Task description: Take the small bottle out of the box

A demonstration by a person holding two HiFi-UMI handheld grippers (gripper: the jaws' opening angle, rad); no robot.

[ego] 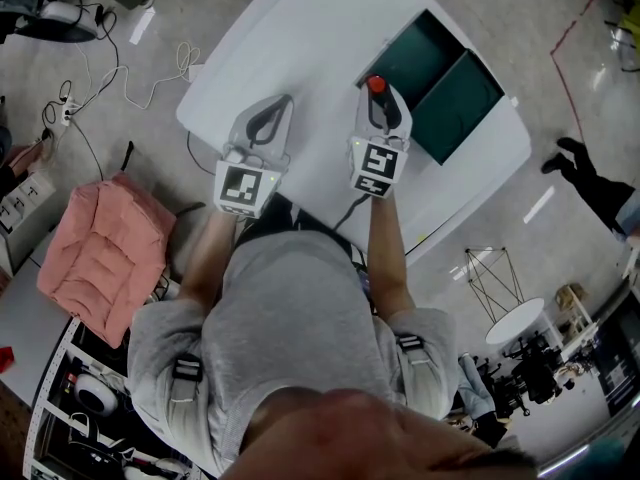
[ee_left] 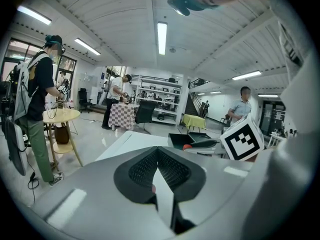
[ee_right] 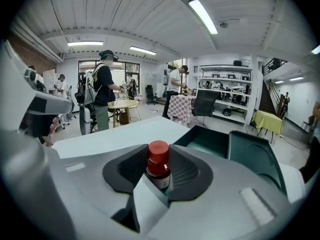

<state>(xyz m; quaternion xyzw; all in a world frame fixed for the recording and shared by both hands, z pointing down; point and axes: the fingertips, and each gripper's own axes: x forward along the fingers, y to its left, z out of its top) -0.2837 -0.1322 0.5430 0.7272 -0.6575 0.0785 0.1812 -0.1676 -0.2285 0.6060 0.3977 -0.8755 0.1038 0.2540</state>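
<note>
Grips small bottle (ee_right: 158, 168) in right tool (ee_right: 159, 156), clamped on its sides, just outside open green box (ee_right: 248, 156), over white table (ee_right: 112, 134). Holds left tool (ee_left: 158, 155) with jaws together, empty, farther from box.

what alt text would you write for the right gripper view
A small bottle with a red cap stands upright, gripped between the right gripper's dark jaws. Beyond it lie a white table and an open dark green box, with people at work in a workshop behind.
</note>
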